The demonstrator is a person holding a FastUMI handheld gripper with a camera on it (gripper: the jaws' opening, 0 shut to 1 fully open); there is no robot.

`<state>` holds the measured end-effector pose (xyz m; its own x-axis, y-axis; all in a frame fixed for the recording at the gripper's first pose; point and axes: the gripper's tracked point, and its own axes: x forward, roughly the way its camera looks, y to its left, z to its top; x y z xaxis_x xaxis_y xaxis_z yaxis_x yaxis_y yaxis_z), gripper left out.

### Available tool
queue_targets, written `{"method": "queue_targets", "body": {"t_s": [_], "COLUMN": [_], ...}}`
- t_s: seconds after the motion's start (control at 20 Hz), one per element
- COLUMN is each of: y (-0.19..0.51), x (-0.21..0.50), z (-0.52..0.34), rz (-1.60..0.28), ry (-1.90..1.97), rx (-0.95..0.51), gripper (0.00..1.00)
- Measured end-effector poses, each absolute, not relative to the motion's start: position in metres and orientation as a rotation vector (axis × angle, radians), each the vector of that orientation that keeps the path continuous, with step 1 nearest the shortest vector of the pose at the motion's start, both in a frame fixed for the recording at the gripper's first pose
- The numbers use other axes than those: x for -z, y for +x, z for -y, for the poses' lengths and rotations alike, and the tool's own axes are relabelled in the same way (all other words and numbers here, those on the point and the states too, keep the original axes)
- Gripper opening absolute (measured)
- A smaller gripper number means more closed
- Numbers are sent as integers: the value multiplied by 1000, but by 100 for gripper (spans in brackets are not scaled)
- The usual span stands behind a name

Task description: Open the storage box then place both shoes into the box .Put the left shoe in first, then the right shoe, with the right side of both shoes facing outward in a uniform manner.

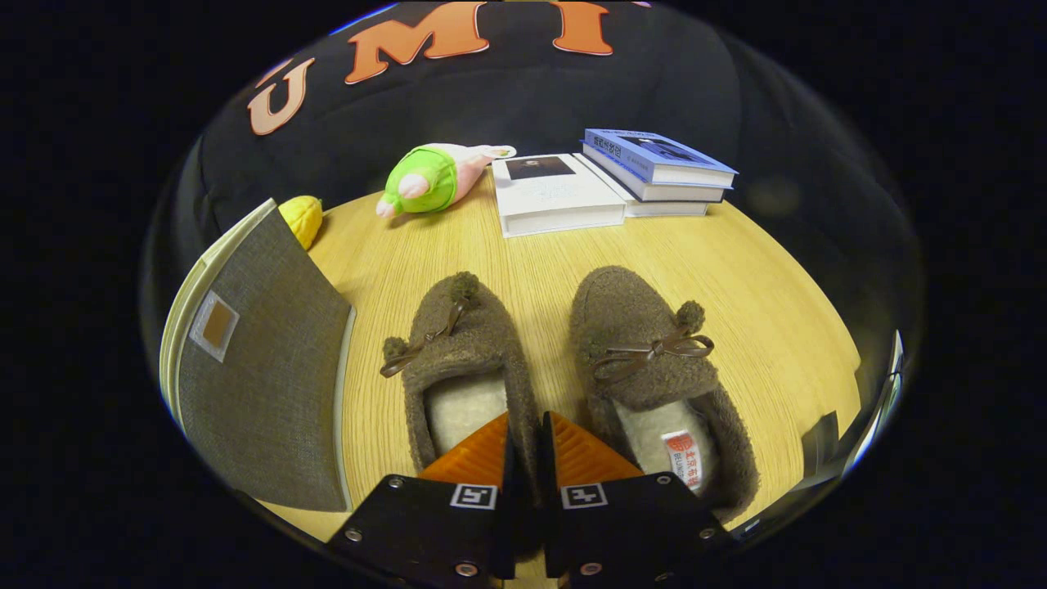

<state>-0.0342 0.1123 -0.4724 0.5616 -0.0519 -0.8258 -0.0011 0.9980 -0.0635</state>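
Note:
Two brown fuzzy slippers with small bows lie side by side on the wooden table, toes pointing away from me. My gripper sits at the left shoe. One finger is inside its pale lined opening and the other is outside, in the gap between the shoes. The shoe's right side wall is pinched between them, so the gripper is shut on it. The right shoe lies free just right of the fingers. A grey fabric storage box with a small label stands left of the left shoe; its inside is hidden.
Beyond the shoes lie a white book and two stacked books, the top one blue. A green and pink plush toy lies to their left, and a yellow object sits behind the box. A dark object sits at the table's right edge.

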Motion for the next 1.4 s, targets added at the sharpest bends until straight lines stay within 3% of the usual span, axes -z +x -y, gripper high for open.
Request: {"method": "queue_targets", "body": {"t_s": [0.05,0.1,0.55,1.4], "y": [-31,-31,-19,-9], "x": [471,470,429,272], "z": [-114,-116,-133,-223], "rz": [-971,-971,-905,-676], "ry": [-33,-13,51,197], "rx": [34,34,40,-18], "gripper": [6,4,4,4]}}
